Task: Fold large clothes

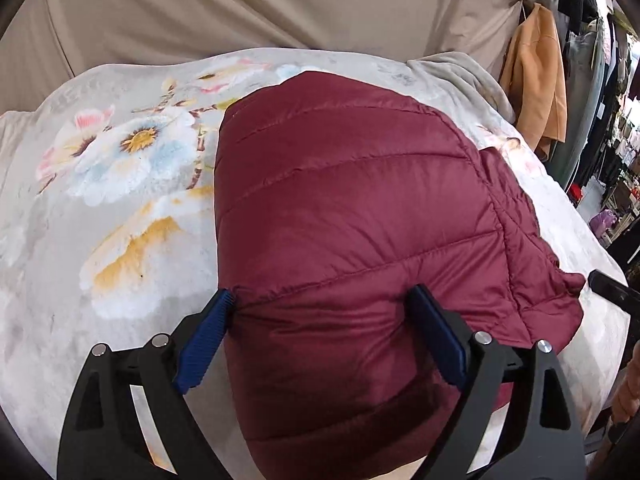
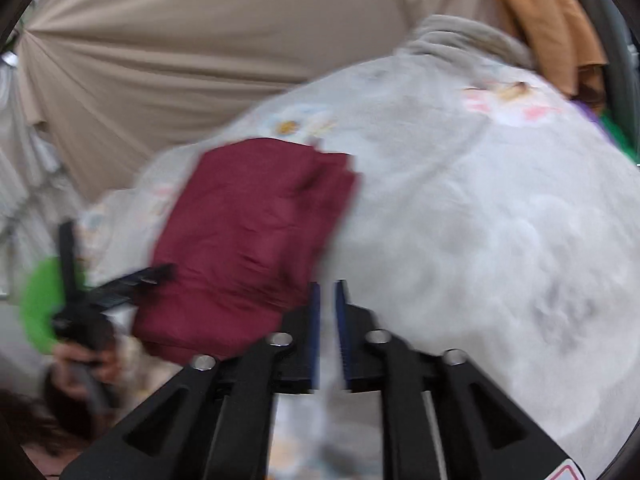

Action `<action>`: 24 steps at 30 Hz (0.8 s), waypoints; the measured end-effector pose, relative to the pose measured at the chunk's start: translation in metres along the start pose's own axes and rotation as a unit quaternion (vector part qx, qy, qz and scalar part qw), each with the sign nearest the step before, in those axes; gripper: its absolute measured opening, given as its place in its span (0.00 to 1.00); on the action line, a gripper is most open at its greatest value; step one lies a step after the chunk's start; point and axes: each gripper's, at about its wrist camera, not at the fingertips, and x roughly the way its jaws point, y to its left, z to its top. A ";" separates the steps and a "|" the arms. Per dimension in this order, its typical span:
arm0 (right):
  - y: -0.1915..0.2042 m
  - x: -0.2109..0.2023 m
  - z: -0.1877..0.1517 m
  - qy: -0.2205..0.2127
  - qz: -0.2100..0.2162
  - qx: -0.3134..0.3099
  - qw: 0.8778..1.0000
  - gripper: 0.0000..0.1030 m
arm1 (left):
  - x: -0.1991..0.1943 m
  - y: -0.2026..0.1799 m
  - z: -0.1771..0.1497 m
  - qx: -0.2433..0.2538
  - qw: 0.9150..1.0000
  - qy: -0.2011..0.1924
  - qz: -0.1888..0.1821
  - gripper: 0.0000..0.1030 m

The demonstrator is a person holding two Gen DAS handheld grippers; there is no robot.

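- The puffer jacket (image 1: 344, 208), maroon and quilted, lies in a thick folded bundle on the floral blanket (image 1: 132, 184); its near end swells up between the left jaws, while its far end and a side flap lie ahead of them and to their right.
- The floral blanket spreads ahead of both pairs of jaws, with a beige drape (image 1: 260, 4) hanging beyond it.
- The left gripper (image 1: 322, 298) stands wide open, its blue pads on either side of the near bulge, apparently just touching the fabric but not pinching it.
- The right gripper (image 2: 328, 292) has its jaws nearly closed with nothing between them; the jacket sits ahead and to their left, though this view is blurred.
- Judgement: puffy fill springs back, so press the bundle flat and square the loose right flap before letting go.
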 end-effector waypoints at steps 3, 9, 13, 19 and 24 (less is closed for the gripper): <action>0.002 0.026 -0.008 0.034 0.022 0.005 0.999 0.35 | -0.012 -0.002 0.009 -0.012 1.000 -0.018 -0.012 0.84; 0.018 0.044 -0.015 0.047 0.031 -0.004 0.998 0.05 | -0.033 -0.058 0.080 0.064 0.992 -0.081 -0.066 0.84; 0.024 0.040 -0.016 0.040 0.029 -0.007 0.999 0.04 | 0.022 -0.132 0.119 0.138 0.986 -0.031 -0.085 0.84; 0.016 0.044 -0.033 0.055 0.023 0.012 0.998 0.03 | 0.141 -0.172 0.123 0.137 0.988 0.072 -0.021 0.69; -0.001 0.079 -0.041 0.104 0.018 0.035 0.994 0.02 | 0.169 -0.177 0.108 0.158 0.985 0.063 0.022 0.77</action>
